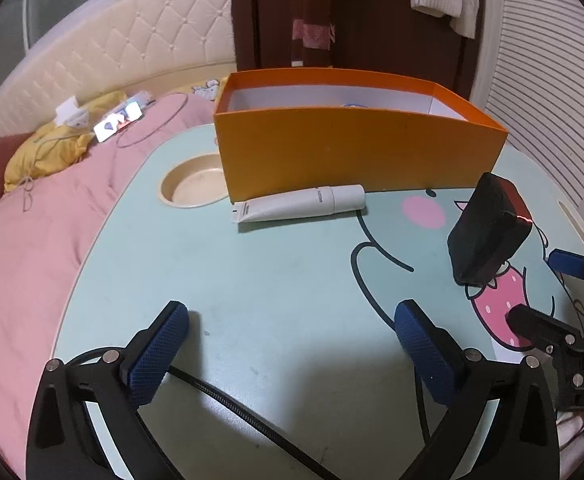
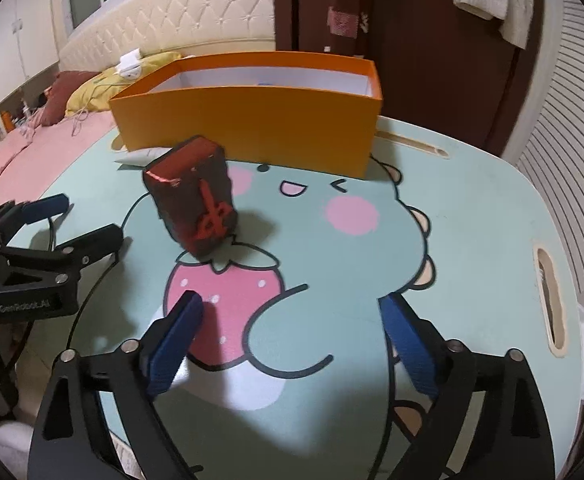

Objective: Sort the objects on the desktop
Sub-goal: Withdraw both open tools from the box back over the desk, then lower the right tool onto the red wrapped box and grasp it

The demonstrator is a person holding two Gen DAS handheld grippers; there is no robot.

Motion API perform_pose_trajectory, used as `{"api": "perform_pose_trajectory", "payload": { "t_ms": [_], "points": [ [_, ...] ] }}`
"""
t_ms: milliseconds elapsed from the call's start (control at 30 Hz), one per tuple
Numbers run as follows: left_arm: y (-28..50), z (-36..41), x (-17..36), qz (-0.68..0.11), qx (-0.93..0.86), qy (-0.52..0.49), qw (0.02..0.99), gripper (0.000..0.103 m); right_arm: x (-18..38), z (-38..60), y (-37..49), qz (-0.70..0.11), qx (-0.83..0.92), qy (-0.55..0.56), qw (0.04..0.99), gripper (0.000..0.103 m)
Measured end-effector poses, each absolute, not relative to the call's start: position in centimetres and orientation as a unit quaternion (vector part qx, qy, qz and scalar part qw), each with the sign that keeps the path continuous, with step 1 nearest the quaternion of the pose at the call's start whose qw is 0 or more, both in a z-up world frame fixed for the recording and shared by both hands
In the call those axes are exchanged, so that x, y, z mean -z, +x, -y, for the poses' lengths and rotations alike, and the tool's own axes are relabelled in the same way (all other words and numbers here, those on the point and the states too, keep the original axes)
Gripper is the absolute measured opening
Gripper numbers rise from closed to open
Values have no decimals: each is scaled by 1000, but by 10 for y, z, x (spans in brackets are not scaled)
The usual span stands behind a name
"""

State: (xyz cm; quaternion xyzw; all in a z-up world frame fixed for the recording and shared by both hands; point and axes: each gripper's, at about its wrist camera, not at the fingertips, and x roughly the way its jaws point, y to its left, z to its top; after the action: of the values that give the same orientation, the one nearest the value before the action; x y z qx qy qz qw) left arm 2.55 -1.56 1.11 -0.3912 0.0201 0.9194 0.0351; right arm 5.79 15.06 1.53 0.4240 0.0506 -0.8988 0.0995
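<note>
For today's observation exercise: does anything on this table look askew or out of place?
The dark red box stands tilted on one end on the table, apparently tipping and not lying flat. The white tube lies outside the orange box, against its front wall.

White tube [image 1: 299,203] lies against orange box [image 1: 355,148]; dark red-marked box [image 2: 194,196] stands nearby.

From my left gripper [image 1: 292,328], jaws spread wide with nothing between the blue pads, I look across the mint-green table [image 1: 276,280]. At twelve o'clock stands the orange box [image 1: 355,148], with a white tube [image 1: 299,203] lying flat just before its near wall and a round recess [image 1: 192,186] at eleven. At two o'clock a dark red-edged box [image 1: 487,232] stands tilted, and my right gripper [image 1: 539,288] sits open at three, near it.
</note>
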Motion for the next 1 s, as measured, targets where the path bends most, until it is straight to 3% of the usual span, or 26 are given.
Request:
{"api": "perform_pose_trajectory", "payload": {
  "t_ms": [100, 1000],
  "points": [
    [26, 15, -11, -20, -920, -390, 35, 103, -14, -150, 58, -53, 897, 427, 103, 102],
    [28, 20, -12, -21, -920, -389, 39, 102, -12, -147, 58, -54, 896, 427, 106, 103]
  ]
}}
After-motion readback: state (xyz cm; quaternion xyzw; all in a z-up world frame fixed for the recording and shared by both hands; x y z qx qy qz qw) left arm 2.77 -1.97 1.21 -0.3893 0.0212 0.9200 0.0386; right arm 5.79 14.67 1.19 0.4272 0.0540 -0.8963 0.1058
